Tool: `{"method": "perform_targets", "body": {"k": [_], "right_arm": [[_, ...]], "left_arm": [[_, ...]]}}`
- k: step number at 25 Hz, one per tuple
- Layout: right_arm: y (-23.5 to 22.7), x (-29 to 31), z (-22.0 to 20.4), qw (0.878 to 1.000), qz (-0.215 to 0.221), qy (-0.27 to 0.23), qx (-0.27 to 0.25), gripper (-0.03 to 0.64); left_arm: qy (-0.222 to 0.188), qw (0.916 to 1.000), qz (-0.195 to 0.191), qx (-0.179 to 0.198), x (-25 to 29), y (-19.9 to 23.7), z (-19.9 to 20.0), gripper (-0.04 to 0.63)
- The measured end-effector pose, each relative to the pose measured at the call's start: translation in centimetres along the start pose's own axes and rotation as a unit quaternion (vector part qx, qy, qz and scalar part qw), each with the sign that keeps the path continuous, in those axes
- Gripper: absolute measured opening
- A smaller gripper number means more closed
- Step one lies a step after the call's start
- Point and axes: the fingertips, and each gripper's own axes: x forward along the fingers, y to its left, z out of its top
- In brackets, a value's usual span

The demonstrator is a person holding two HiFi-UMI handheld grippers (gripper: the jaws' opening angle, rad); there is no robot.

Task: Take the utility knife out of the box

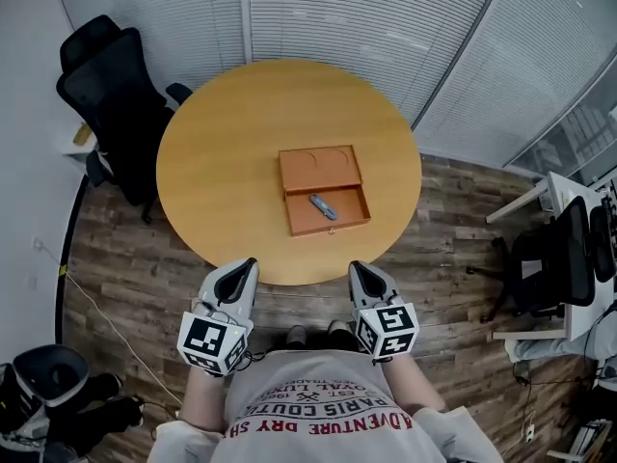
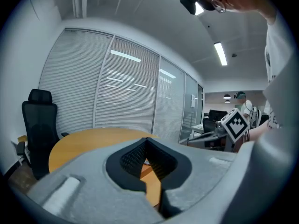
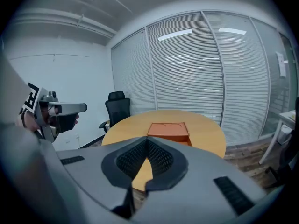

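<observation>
Knife [image 1: 323,206] in box [image 1: 318,169], well beyond right gripper [image 1: 360,271].

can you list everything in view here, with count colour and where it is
table: one, light wood, round, centre of the room
box: one, orange, open, on the table
utility knife: one, grey, inside the box
office chairs: two, black, left and far right of the table
blinds: white, along the far walls
floor: brown wood planks
left hand-held gripper: one, grey, shut, empty, short of the table's near edge
right hand-held gripper: one, grey, shut, empty, beside the left one
</observation>
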Motion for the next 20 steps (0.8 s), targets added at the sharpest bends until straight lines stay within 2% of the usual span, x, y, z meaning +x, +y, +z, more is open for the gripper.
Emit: {"method": "perform_targets", "body": {"k": [5, 11, 16, 20], "right_arm": [[-1.3, 3.8, 0.8, 1.000, 0.010, 0.013, -0.004, 0.006], [-2.6, 8.8, 1.2, 0.998, 0.051, 0.038, -0.025, 0.006], [-4.1, 12.8, 2.0, 0.992, 0.102, 0.061, -0.050, 0.006], [-5.0, 16.3, 1.3, 0.983, 0.128, 0.107, -0.078, 0.006]], "left_arm": [[0.010, 0.9998, 0.017, -0.004, 2.3, 2.4, -0.6, -0.005], [0.008, 0.9980, 0.060, -0.017, 4.8, 4.7, -1.1, -0.005], [0.004, 0.9946, 0.100, -0.027, 7.8, 5.4, -1.0, -0.005], [0.012, 0.9913, 0.128, -0.029, 10.0, 6.6, -0.7, -0.005]]}}
